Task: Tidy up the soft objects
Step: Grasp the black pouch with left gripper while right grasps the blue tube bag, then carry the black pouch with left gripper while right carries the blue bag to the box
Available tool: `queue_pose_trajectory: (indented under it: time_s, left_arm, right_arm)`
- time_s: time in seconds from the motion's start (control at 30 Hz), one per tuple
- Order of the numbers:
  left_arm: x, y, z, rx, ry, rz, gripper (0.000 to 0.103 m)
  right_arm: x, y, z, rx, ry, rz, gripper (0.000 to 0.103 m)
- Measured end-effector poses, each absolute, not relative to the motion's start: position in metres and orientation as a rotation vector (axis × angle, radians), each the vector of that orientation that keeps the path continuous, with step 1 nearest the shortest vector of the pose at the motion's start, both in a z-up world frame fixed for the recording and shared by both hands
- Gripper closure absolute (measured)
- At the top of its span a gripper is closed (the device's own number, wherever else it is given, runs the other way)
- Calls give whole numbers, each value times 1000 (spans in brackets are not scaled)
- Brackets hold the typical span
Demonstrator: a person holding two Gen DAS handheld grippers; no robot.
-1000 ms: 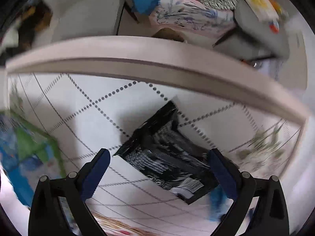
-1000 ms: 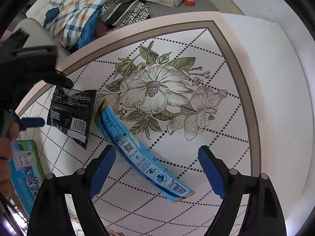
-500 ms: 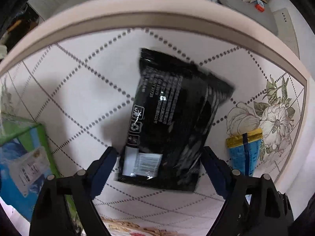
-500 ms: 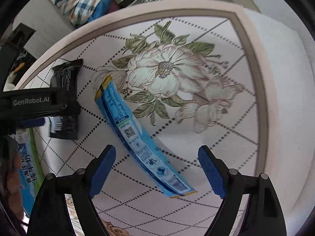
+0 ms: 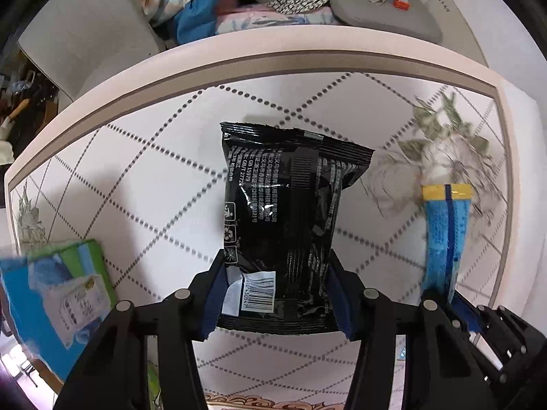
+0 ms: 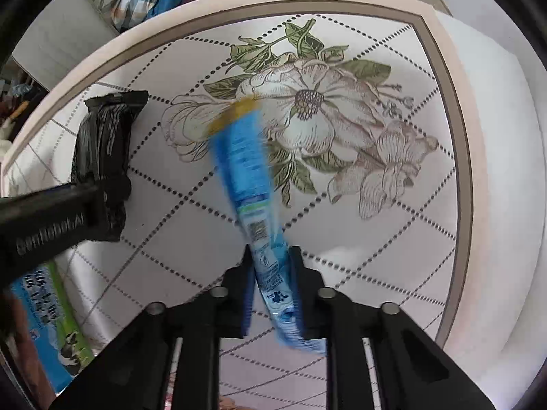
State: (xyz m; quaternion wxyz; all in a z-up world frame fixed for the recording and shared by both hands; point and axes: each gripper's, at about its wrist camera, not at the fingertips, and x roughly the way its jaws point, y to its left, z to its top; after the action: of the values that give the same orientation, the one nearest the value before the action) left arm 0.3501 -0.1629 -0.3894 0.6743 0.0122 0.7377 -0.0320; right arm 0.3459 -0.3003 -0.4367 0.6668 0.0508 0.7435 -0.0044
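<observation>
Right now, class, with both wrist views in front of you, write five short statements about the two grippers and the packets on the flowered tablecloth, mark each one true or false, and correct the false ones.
1. The left gripper is shut on the black packet. True.
2. The right gripper is open with nothing in it. False: it is shut on the long blue packet.
3. The black packet's barcode label sits at the end held by the left gripper. True.
4. The blue packet's far end is red. False: that end is yellow.
5. A blue-and-green carton lies right of the blue packet. False: it lies left of the black packet.
</observation>
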Motion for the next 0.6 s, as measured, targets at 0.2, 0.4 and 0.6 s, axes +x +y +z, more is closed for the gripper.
queue_pose_trajectory:
  time_s: [0.2, 0.4, 0.6]
  left_arm:
    - [299, -151, -353, -14, 1589, -128, 53]
    - [256, -115, -298, -114, 1507, -179, 53]
    - [231, -37, -238, -191, 1411, -176, 53]
  right_arm:
    - [322, -303, -419, 234, 1656, 15, 88]
    - [286, -289, -378, 341, 1597, 72, 88]
    - [249, -249, -317, 386, 1517, 149, 88]
